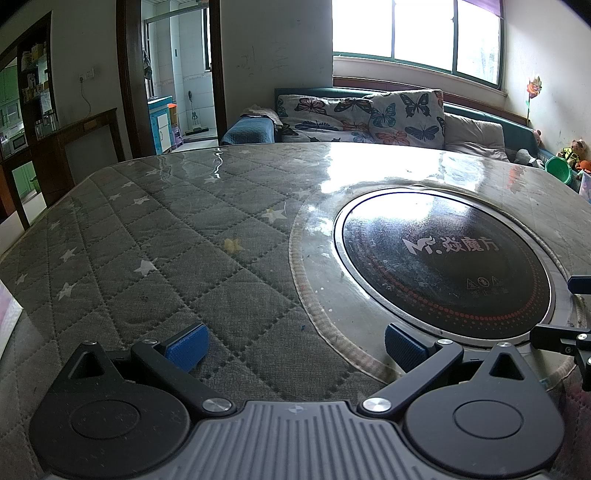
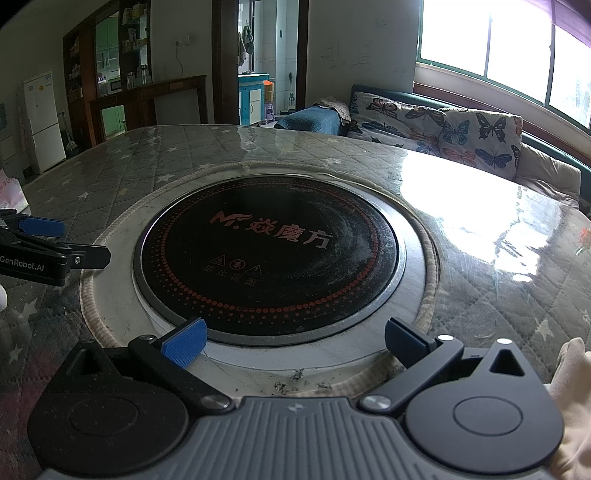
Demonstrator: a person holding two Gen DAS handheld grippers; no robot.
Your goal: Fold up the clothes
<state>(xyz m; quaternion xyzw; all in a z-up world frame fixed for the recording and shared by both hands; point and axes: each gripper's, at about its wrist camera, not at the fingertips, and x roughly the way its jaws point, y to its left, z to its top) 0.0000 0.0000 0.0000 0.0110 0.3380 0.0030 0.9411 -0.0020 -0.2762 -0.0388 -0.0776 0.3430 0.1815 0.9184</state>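
With both my left fingers (image 1: 295,347) and right fingers (image 2: 295,343) wide and empty over the grey quilted star-print worktop (image 1: 155,236), no garment is visible at lower frame; soft cloth should be pinched at an edge.

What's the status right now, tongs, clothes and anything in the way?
Left tongs open, empty; right tongs open, empty. No clothes confirmed; pale cloth at frame edge, unclear. Round cooktop set in quilted table, otherwise bare.

daylight from the window (image 1: 417,33) glares on the tabletop (image 2: 461,192); fisheye-bent edges.
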